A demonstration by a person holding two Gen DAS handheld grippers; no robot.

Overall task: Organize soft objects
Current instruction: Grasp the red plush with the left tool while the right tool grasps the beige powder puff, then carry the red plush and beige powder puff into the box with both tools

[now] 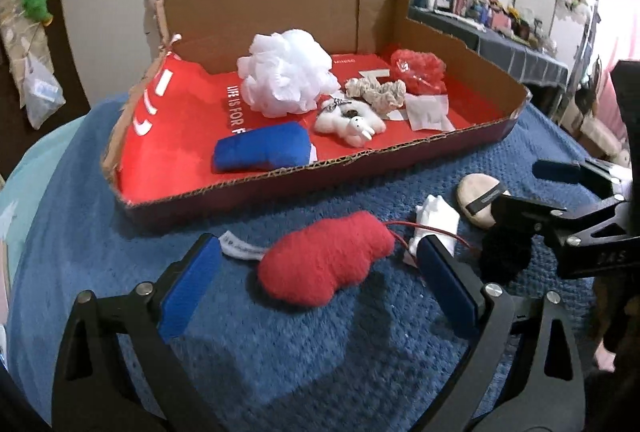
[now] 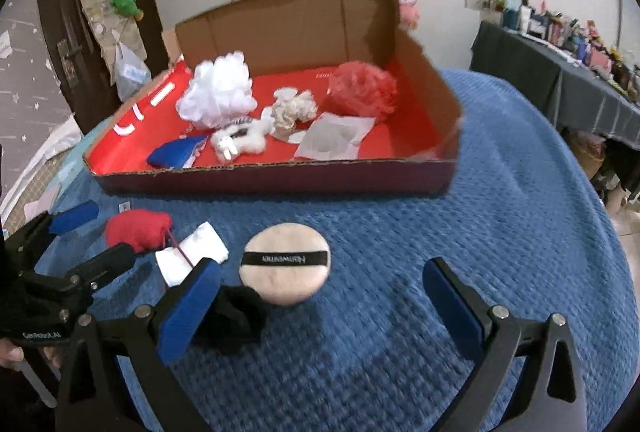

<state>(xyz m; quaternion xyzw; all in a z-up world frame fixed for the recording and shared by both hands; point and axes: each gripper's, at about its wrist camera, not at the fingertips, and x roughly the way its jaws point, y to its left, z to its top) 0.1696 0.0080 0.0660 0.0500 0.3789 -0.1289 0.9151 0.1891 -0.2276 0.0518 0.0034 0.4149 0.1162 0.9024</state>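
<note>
A red plush piece (image 1: 324, 264) with a white tag and red string lies on the blue towel, between the fingers of my open left gripper (image 1: 316, 268), which does not touch it. It also shows in the right wrist view (image 2: 138, 230). Beside it lie a white cloth (image 1: 438, 222), a black soft piece (image 2: 236, 320) and a round beige puff (image 2: 286, 262) with a black band. My right gripper (image 2: 320, 296) is open and empty, just behind the puff. The cardboard box (image 1: 400, 160) with a red floor holds a white loofah (image 1: 286, 72), a red loofah (image 1: 418, 70), a blue plush (image 1: 262, 148) and a white plush toy (image 1: 352, 122).
The blue towel (image 2: 500, 232) covers the round table. A cream scrunchie (image 1: 376, 90) and a clear packet (image 1: 426, 112) also lie in the box. A dark-clothed side table (image 2: 560, 72) with many small items stands at the right. A door (image 2: 68, 44) is at the left.
</note>
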